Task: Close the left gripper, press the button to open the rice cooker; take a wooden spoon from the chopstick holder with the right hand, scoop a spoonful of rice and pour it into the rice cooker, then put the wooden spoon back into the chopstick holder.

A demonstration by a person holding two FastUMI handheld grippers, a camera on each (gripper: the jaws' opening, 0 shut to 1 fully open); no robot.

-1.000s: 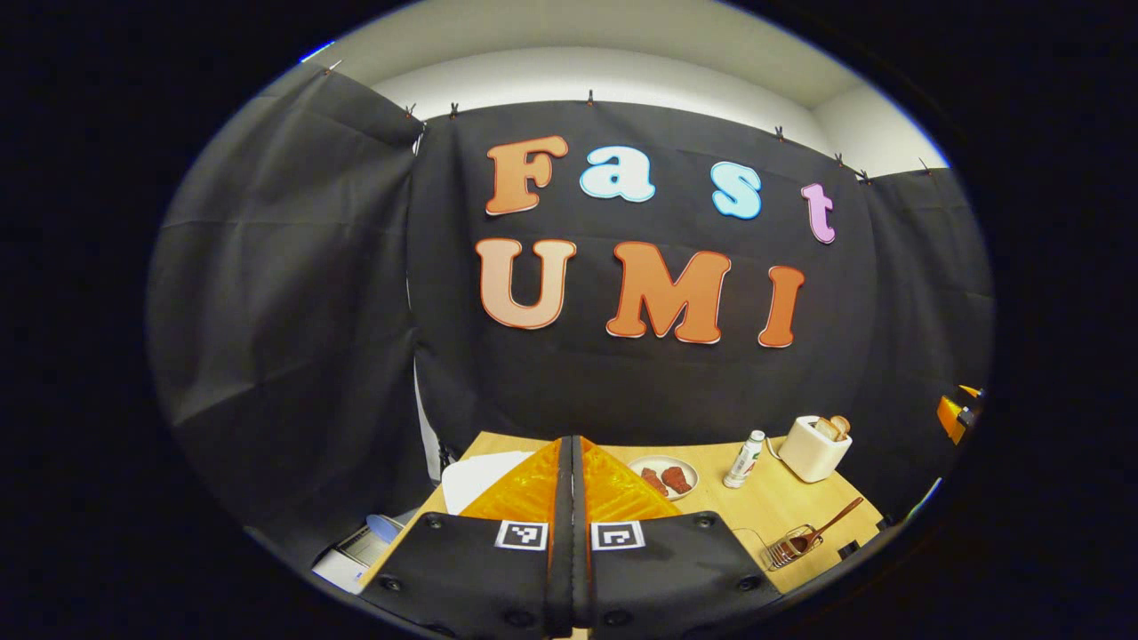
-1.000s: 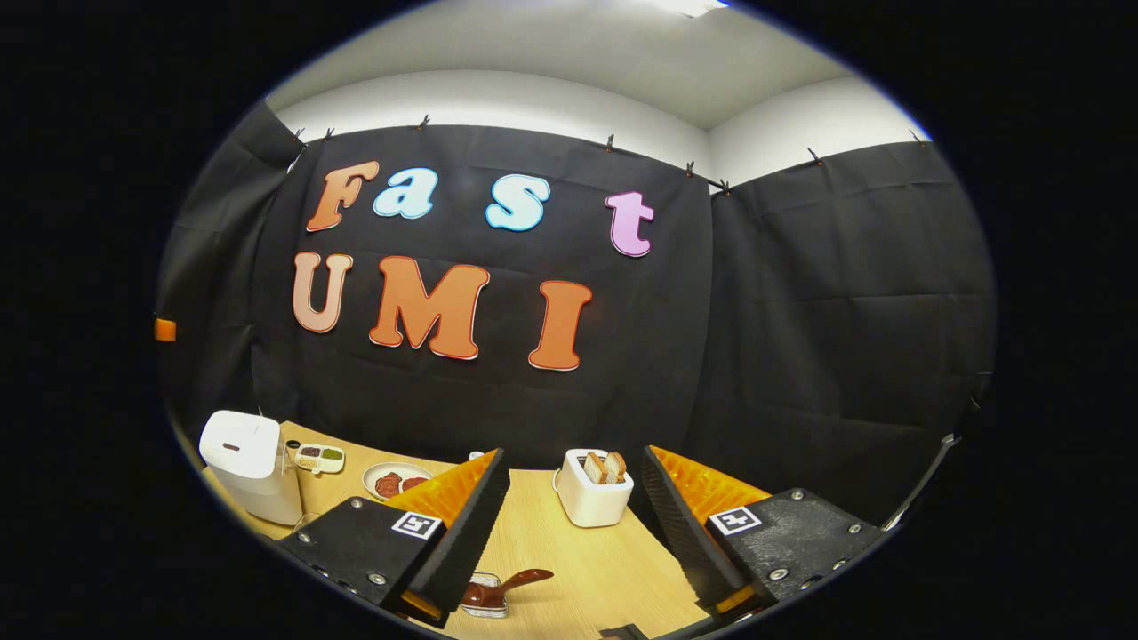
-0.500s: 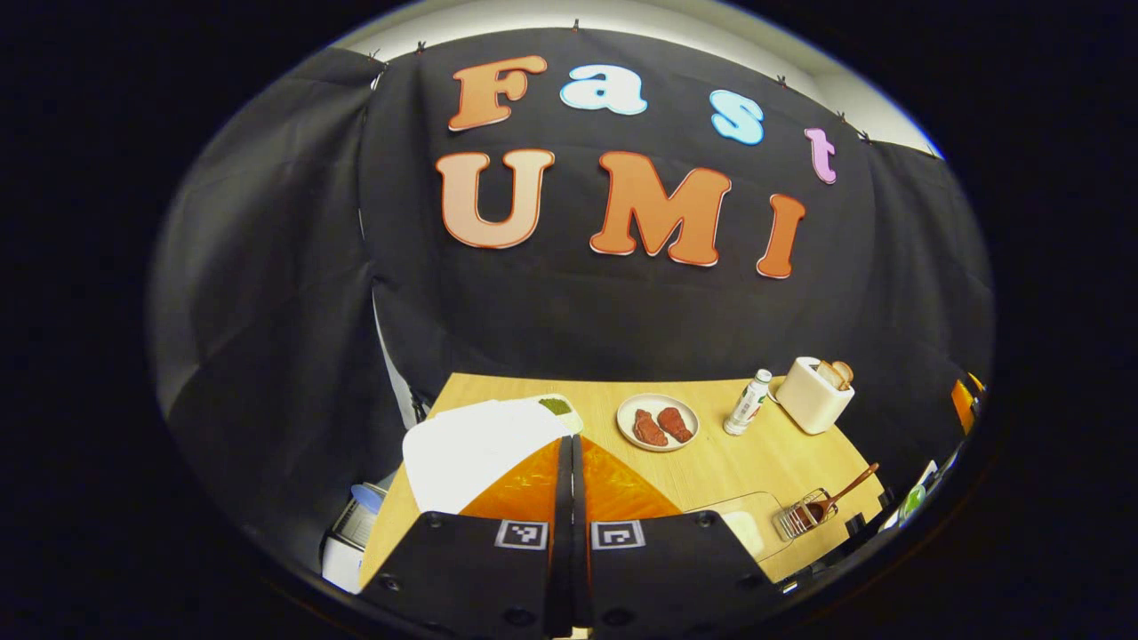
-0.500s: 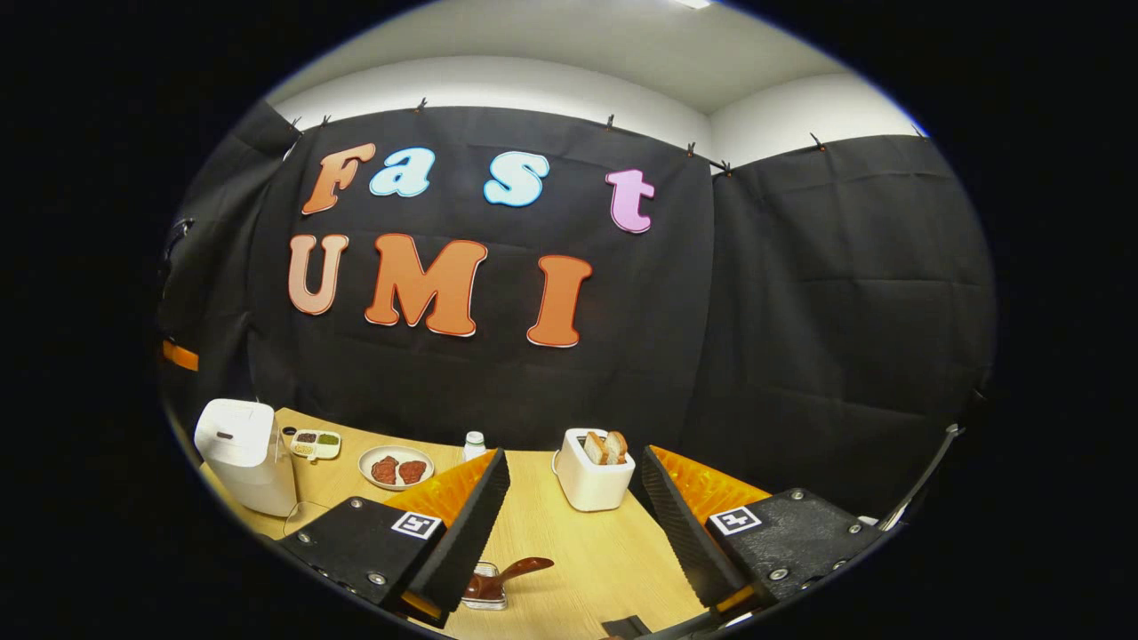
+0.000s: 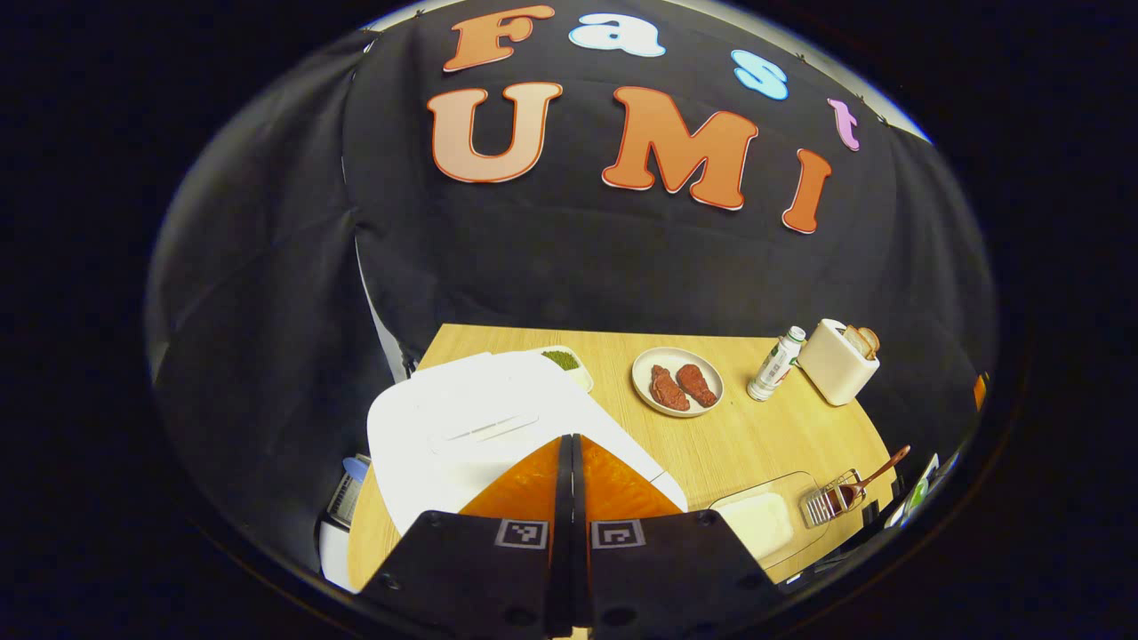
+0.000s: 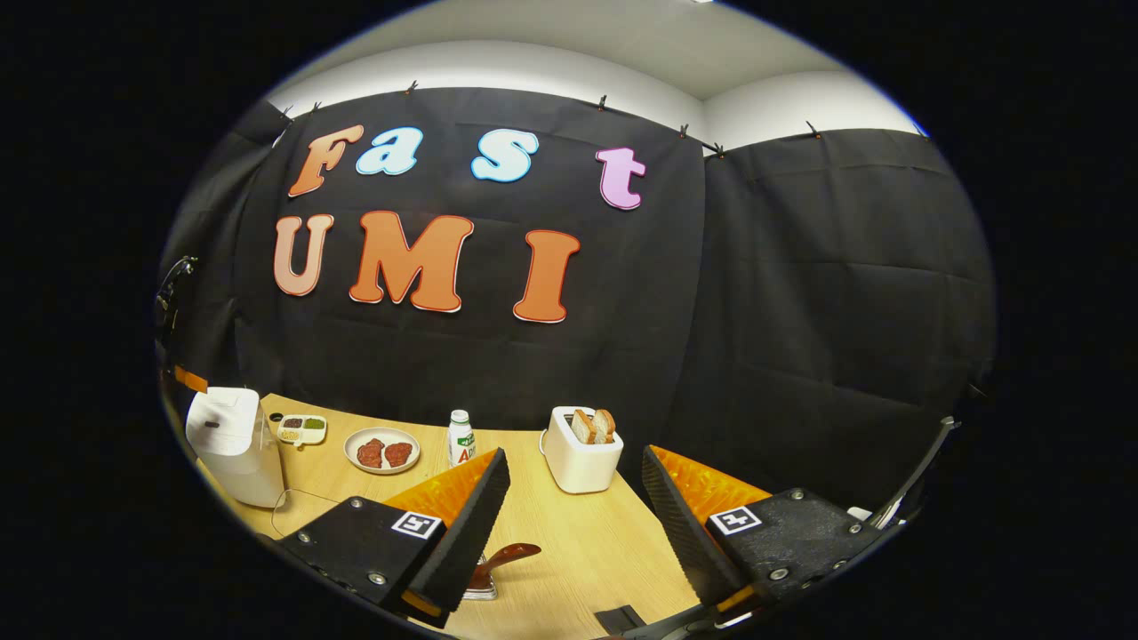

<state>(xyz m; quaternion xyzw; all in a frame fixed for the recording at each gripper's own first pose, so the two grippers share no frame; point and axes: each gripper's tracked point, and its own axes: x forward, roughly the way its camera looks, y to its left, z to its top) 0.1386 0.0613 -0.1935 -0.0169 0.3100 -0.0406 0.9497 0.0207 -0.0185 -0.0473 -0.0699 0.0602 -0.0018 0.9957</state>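
The white rice cooker [image 5: 480,427] stands with its lid down at the table's near left, directly under and ahead of my left gripper [image 5: 569,440], which is shut with nothing between its fingers. In the right gripper view the cooker [image 6: 233,444] stands far to the left. The wooden spoon [image 5: 876,471] leans out of the wire chopstick holder [image 5: 827,505] at the table's right edge. A clear container of rice [image 5: 756,524] lies beside the holder. My right gripper [image 6: 573,462] is open and empty, held above the spoon [image 6: 507,558].
On the wooden table [image 5: 765,436] stand a plate of meat [image 5: 677,382], a small bottle [image 5: 776,364], a white toaster with bread [image 5: 836,360] and a small condiment tray [image 5: 564,360]. Black cloth walls the table's back and sides.
My left gripper has moved forward and tipped down over the rice cooker, whose lid now looms larger beneath the shut fingers. The right gripper has shifted only slightly and stays open.
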